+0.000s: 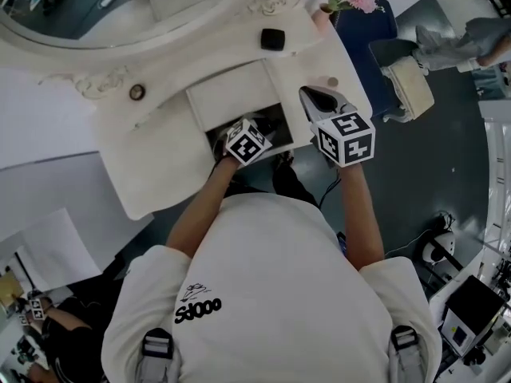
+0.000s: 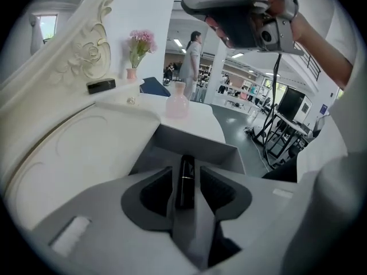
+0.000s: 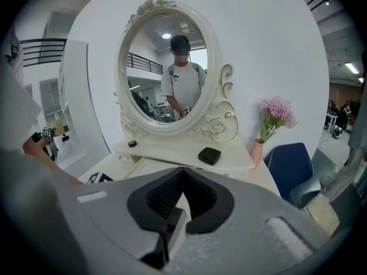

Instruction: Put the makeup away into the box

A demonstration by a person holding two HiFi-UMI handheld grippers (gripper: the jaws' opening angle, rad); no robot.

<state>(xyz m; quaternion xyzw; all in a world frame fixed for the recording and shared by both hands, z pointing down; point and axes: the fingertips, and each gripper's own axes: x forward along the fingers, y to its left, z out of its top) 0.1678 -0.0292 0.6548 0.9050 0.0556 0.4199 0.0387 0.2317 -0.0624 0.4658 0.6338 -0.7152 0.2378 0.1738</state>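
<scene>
We see a white dressing table (image 1: 156,162) with a big oval mirror (image 3: 166,67) at its back. Pink flowers (image 3: 277,110) stand in a small pink vase (image 3: 257,152) at the table's right end. A blue chair (image 3: 291,164) sits just beside that end. Far off, a person (image 2: 192,53) in white stands.
</scene>
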